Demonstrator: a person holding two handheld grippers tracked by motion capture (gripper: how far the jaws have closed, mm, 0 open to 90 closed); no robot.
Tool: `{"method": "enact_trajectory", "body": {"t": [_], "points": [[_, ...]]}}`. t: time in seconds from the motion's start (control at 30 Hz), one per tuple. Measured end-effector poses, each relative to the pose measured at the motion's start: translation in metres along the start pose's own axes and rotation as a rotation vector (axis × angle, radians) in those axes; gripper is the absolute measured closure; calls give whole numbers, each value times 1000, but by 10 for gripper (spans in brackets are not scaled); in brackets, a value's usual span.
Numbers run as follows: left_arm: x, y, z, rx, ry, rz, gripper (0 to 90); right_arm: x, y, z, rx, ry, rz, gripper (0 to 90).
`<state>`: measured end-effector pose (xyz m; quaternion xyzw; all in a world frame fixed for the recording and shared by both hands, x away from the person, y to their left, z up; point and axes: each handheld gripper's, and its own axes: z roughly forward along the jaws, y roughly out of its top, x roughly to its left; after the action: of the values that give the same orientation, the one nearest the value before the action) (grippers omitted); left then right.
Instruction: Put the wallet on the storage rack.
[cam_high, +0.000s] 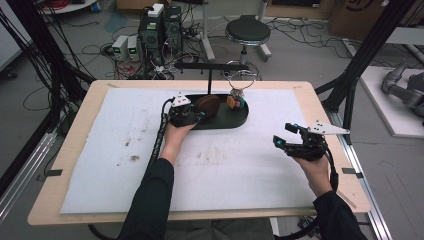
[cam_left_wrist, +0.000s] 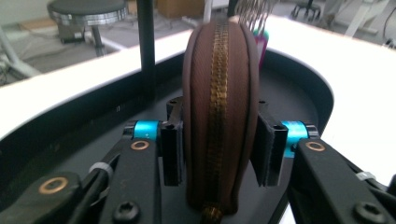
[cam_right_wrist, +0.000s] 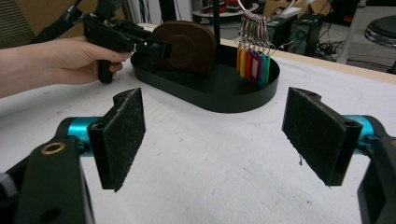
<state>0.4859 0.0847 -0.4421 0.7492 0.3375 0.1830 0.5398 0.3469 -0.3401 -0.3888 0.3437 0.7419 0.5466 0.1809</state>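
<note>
Left gripper view: left gripper (cam_left_wrist: 218, 144) straddles the brown zip pouch (cam_left_wrist: 219, 116), standing on edge in the black tray (cam_high: 235, 120) near the bench's far edge; left pad touching, right pad apart, apparently letting go. Right gripper (cam_right_wrist: 219, 135) idles wide open near the right edge.

pouch (cam_left_wrist: 219, 116): brown, gold zip
tray (cam_right_wrist: 224, 95): black
key tags (cam_right_wrist: 252, 63): orange, red, blue, green
mat (cam_high: 240, 160): white

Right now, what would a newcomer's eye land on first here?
First, the brown zipped pouch, upright on the black oval tray between the left tool's pads. Next, the coloured key tags hanging from the tray's stand. The right tool waits open over the white mat.
</note>
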Motion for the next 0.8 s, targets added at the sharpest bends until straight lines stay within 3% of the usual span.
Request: {"method": "enact_trajectory", "body": {"t": [0.07, 0.4, 0.53, 0.8], "points": [[0, 1, 0, -5, 8, -7, 603, 0, 0, 0, 0, 0, -1, 217], [2, 3, -6, 50, 94, 44, 511, 0, 0, 0, 2, 3, -2, 217], [4, 3, -7, 73, 109, 46, 486, 0, 0, 1, 3, 3, -4, 217], [6, 8, -16, 103, 187, 47, 384, 0, 0, 0, 2, 1, -2, 217]]}}
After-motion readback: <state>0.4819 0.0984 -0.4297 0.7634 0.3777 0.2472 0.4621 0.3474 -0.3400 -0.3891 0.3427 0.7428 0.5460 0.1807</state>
